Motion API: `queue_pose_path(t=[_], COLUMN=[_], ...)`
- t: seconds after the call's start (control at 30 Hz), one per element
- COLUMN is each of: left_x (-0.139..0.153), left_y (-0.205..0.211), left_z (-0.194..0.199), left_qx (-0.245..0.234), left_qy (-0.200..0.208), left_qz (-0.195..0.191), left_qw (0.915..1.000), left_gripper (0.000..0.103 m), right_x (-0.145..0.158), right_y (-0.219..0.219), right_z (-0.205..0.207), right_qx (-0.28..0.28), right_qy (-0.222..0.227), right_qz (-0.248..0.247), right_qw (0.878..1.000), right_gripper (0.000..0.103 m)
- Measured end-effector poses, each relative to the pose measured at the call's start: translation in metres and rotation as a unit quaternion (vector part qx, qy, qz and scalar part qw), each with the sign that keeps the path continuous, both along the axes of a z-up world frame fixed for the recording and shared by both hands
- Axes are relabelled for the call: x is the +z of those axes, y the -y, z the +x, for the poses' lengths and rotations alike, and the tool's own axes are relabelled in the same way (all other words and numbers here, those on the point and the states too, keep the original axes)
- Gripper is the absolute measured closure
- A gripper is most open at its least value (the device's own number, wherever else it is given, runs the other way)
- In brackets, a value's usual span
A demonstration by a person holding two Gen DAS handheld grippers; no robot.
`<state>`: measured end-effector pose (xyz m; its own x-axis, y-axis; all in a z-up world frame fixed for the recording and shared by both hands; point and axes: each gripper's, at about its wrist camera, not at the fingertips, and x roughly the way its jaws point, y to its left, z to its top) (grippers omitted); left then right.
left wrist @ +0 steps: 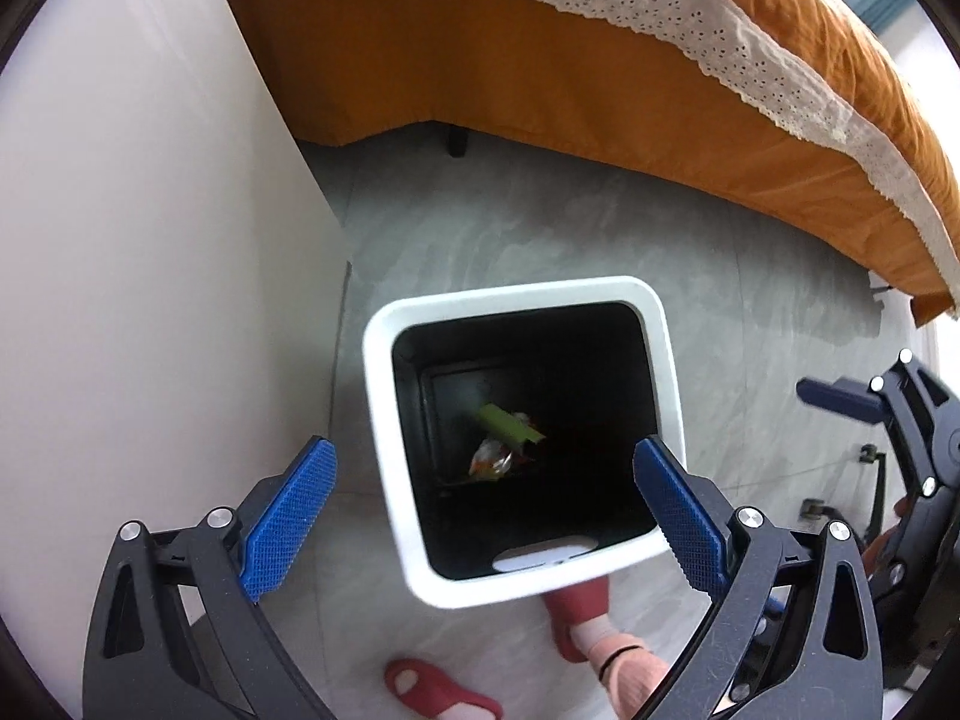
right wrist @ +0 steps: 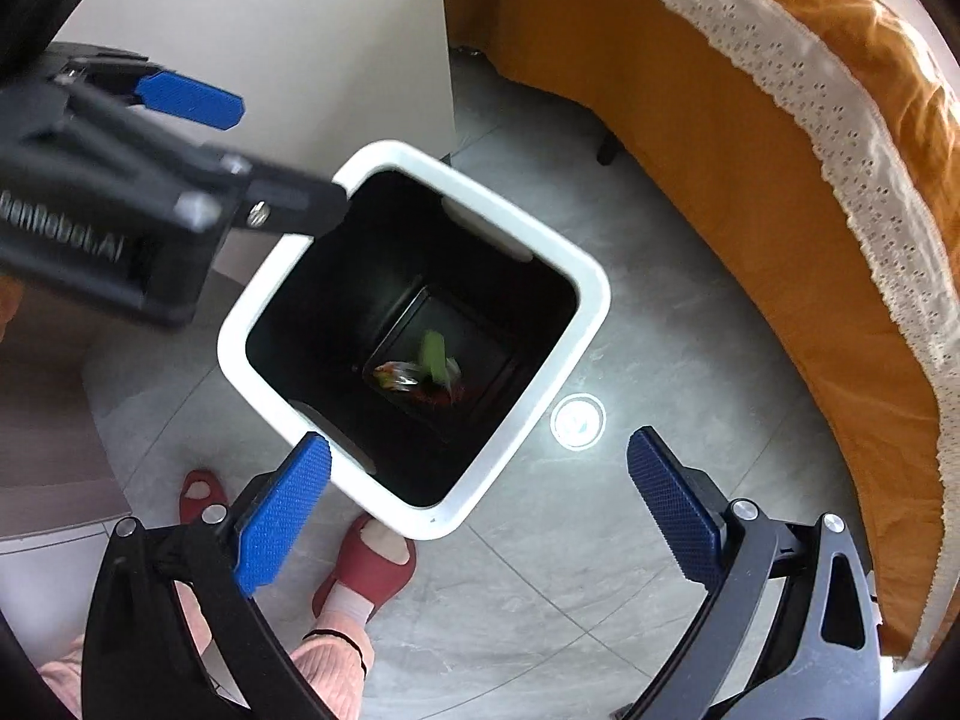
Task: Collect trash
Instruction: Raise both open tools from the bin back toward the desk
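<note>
Both the left gripper (left wrist: pixel 483 495) and right gripper (right wrist: pixel 477 501) hung spread wide and empty above the white bin (left wrist: pixel 657 324), at whose dark bottom lay a green scrap (left wrist: pixel 510 425) and, seemingly, a crumpled wrapper (left wrist: pixel 491 461).

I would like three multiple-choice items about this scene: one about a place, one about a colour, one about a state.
1. Where does the green scrap lie?
A. on the floor
B. at the bottom of the bin
C. on the bed

2. What colour is the bin's rim?
A. white
B. red
C. blue

3. How stand the jaws of the left gripper and right gripper?
A. both shut
B. only the left open
C. both open, holding nothing

Answers:
1 B, the scrap shows deep inside the dark bin in both views.
2 A, the rim is white around a black inside.
3 C, each pair of blue pads stands wide apart with nothing between.
</note>
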<state>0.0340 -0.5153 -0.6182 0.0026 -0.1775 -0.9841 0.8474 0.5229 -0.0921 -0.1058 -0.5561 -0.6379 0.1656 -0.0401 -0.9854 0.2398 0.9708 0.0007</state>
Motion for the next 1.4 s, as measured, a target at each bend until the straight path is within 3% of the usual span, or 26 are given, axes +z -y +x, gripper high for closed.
queue_pose_path(t=[0.17, 0.33, 0.57, 0.87, 1.13, 1.4], left_x=[0.028, 0.076, 0.173, 0.299, 0.376, 0.438], left_y=[-0.004, -0.014, -0.028, -0.054, -0.086, -0.160], left_z=[-0.001, -0.005, -0.024, -0.042, -0.042, -0.018], left_qx=[0.006, 0.024, 0.032, 0.067, 0.126, 0.204], left_qy=[0.006, 0.018, 0.057, 0.114, 0.172, 0.215], left_qz=[-0.005, -0.014, -0.044, -0.090, -0.122, -0.158], left_qw=[1.0000, 0.9994, 0.9969, 0.9871, 0.9694, 0.9421], left_gripper=[0.005, 0.005, 0.005, 0.005, 0.005, 0.005], right_x=[0.025, 0.062, 0.158, 0.291, 0.368, 0.422], right_y=[0.005, 0.006, 0.010, 0.011, -0.002, -0.053], right_z=[-0.004, -0.011, -0.020, -0.026, -0.010, 0.035], right_qx=[-0.011, -0.025, -0.057, -0.063, -0.035, 0.025], right_qy=[0.009, 0.020, 0.076, 0.173, 0.236, 0.285], right_qz=[0.002, 0.002, 0.001, -0.012, -0.001, 0.009], right_qw=[1.000, 0.999, 0.996, 0.983, 0.971, 0.958], right_gripper=[0.005, 0.005, 0.005, 0.005, 0.005, 0.005])
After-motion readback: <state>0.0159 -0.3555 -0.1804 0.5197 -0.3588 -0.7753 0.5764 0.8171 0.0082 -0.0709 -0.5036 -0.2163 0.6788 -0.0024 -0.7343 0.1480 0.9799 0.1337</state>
